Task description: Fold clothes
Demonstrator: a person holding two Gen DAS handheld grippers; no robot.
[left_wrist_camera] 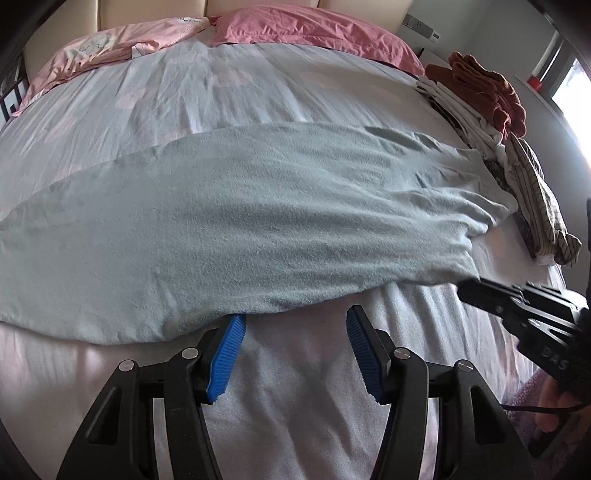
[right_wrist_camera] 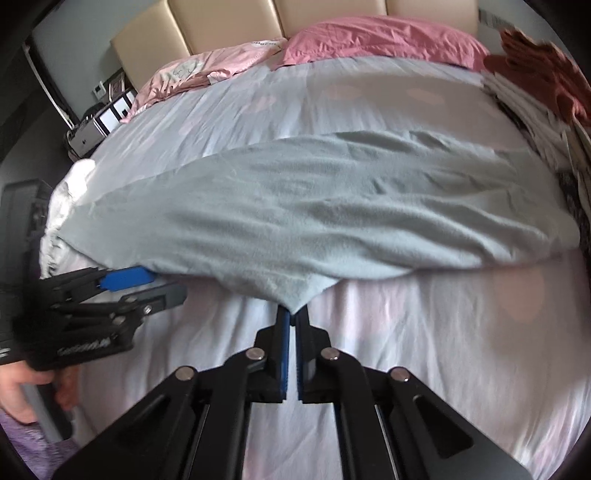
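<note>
A pale blue-grey fleece cloth (left_wrist_camera: 236, 221) lies spread across the bed; it also shows in the right wrist view (right_wrist_camera: 314, 218). My left gripper (left_wrist_camera: 295, 317) is open at the cloth's near edge, its left blue pad (left_wrist_camera: 229, 350) just under the hem. My right gripper (right_wrist_camera: 291, 317) is shut on the near corner of the cloth. In the left wrist view the right gripper (left_wrist_camera: 469, 288) comes in from the right at the cloth's edge. In the right wrist view the left gripper (right_wrist_camera: 147, 280) sits at the left, jaws apart.
The bed sheet (left_wrist_camera: 306, 398) is pale lilac. Pink pillows (left_wrist_camera: 314, 29) lie at the headboard. A stack of folded clothes with a rust-red item on top (left_wrist_camera: 487, 92) sits at the bed's right edge. A nightstand (right_wrist_camera: 103, 118) stands at the far left.
</note>
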